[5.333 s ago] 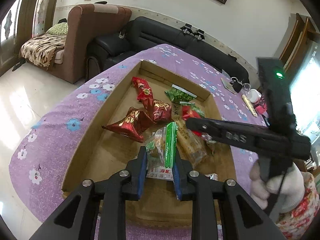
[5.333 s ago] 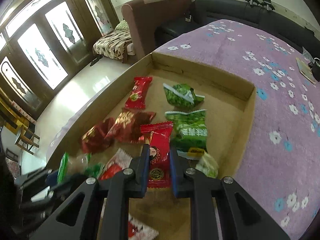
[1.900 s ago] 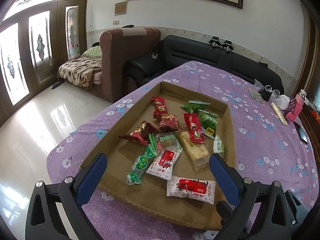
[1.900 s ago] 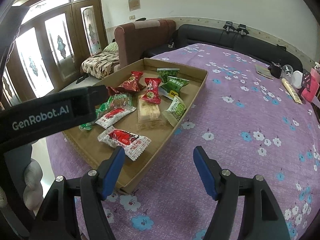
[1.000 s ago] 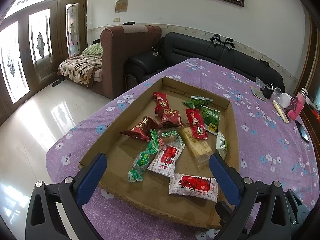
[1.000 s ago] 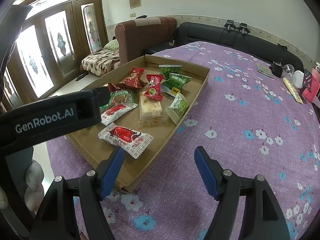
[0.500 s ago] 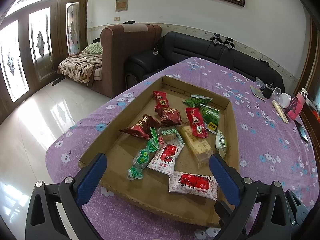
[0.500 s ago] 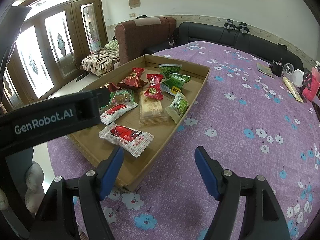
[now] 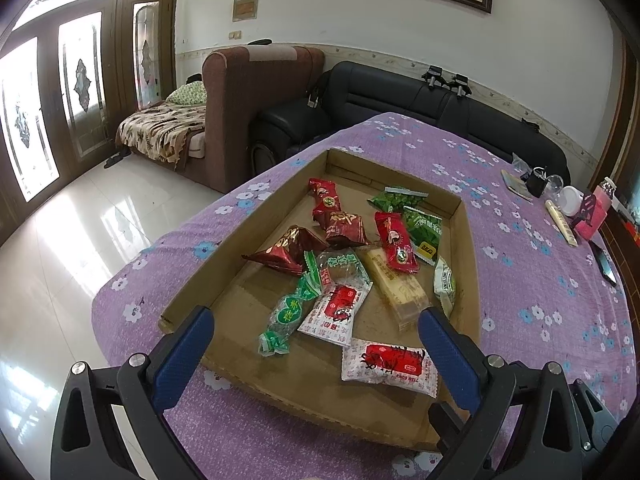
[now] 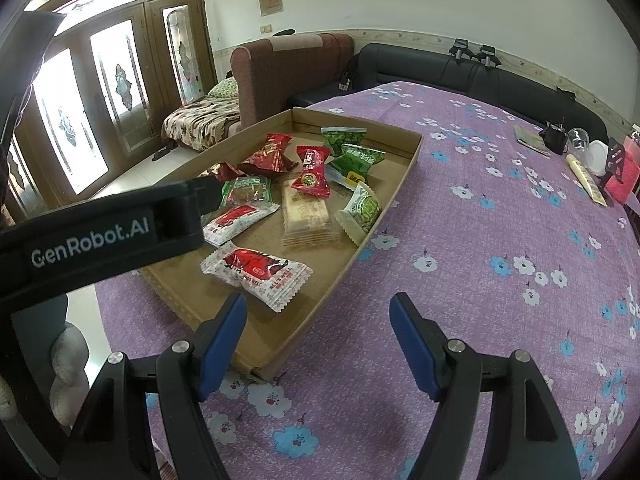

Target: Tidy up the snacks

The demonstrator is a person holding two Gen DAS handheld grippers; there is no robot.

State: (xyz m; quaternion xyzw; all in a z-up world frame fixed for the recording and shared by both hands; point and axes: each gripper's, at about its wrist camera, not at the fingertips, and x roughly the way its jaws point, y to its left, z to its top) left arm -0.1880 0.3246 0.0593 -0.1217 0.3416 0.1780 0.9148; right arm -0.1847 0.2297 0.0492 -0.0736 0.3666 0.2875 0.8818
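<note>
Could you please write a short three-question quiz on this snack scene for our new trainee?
1. True or false: both pairs of jaws are open and hold nothing.
2. Which snack lies nearest the front edge of the cardboard tray? A) the green pea packet B) the white packet with a red label C) the dark red foil packet
3. Fill in: the red candy packet lies partly on top of the pale ______ pack.

Key: 1. True: left gripper and right gripper are both wide open. 2. B, the white packet. 3. Biscuit.
</note>
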